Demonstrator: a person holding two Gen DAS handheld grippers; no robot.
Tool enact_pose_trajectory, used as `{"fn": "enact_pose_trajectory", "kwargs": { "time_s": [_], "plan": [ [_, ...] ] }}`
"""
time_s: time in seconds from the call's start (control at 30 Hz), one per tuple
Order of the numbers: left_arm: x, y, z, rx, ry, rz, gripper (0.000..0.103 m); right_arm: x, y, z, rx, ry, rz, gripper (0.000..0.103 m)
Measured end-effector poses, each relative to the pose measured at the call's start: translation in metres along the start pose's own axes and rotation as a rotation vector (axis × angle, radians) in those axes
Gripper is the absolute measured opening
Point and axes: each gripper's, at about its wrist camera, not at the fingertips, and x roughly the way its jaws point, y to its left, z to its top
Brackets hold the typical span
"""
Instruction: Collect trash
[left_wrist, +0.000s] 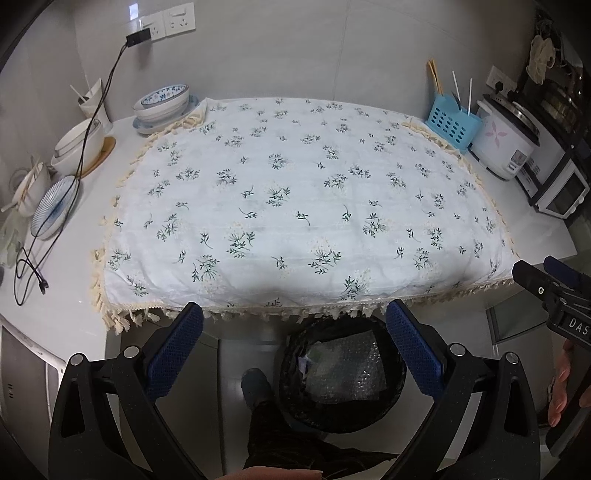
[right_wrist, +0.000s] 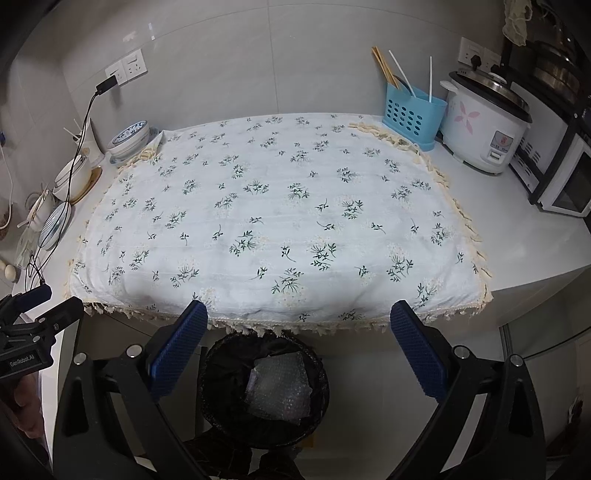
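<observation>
The floral fringed tablecloth (left_wrist: 295, 192) lies bare; both grippers (left_wrist: 294, 334) (right_wrist: 299, 334) gape empty above light, crushable bubble wrap (right_wrist: 279, 391) binned in the black bin (right_wrist: 218, 398), graspable by any edge

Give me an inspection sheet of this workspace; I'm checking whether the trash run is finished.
Surface: white counter under a floral fringed tablecloth; no loose trash seen on the cloth.
Job's things: black-lined round trash bin on the floor below the counter edge, holding clear bubble wrap.
Clutter: stacked blue-patterned bowls, blue perforated utensil caddy, white rice cooker, toaster oven.
Grippers: left gripper open, empty; right gripper open, empty; both above the bin.
Cables: black charger cable hangs from a wall socket across the dishes.
Surroundings: grey tiled wall.
</observation>
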Motion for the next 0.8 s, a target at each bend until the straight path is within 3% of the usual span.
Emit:
{"fn": "enact_pose_trajectory", "kwargs": {
  "time_s": [0.8],
  "plan": [
    [0.0015, 0.0011, 0.0021, -0.001, -0.005, -0.006, 0.097, 0.0003, 0.0028, -0.004, 0.004, 0.01, -0.001, 0.095]
  ]
}}
